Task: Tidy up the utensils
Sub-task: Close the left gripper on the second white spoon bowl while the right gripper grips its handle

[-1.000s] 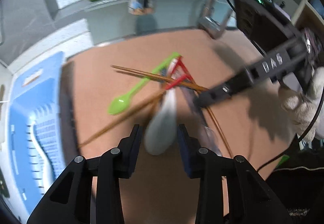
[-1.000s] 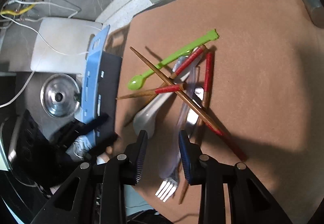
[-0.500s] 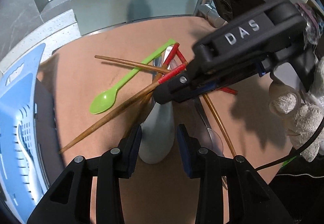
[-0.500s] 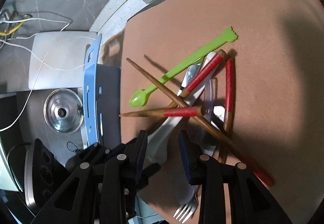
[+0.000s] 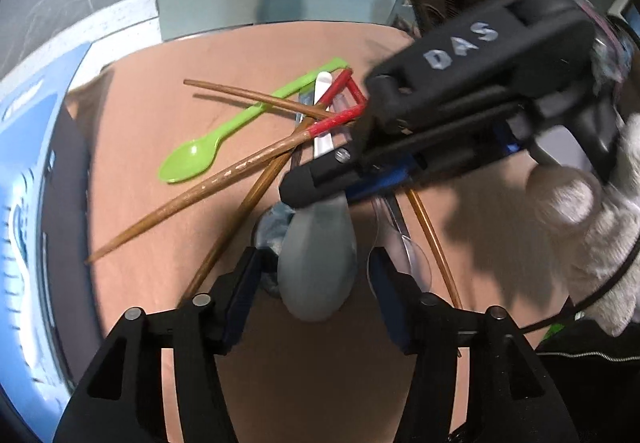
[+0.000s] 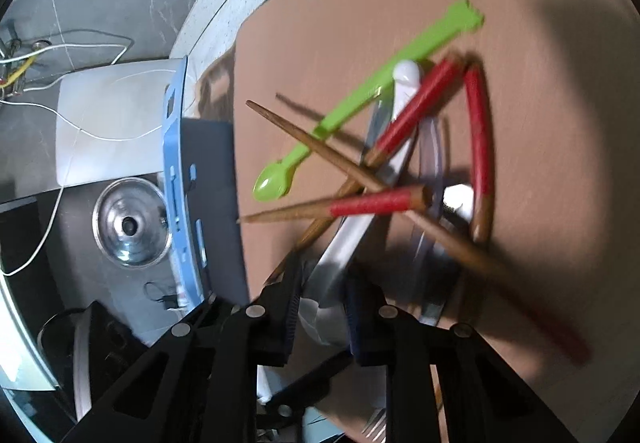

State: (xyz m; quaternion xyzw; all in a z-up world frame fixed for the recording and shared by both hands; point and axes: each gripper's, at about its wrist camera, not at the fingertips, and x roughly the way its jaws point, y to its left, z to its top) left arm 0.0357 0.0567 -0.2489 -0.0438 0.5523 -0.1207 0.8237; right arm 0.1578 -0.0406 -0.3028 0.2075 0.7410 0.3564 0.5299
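On the brown table [image 5: 320, 383], beside a blue slotted plastic basket [image 5: 24, 179], lies a tangle of red-tipped wooden chopsticks [image 5: 224, 179] over a lime-green plastic spoon [image 5: 192, 159]. The left hand-held gripper [image 5: 316, 275] is opening, unclenched, around the white ceramic soup spoon's [image 5: 318, 263] bowl — the right hand-held gripper [image 6: 320, 315] is closing onto its handle.

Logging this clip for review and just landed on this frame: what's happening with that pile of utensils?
A person with tongs in each hand works a tangled pile of chopsticks, a green spoon and a white spoon on a brown mat. The right tongs are closing around the white spoon's handle. The left tongs are opening, their fingers either side of its bowl without pressing. A blue basket sits beside the mat.
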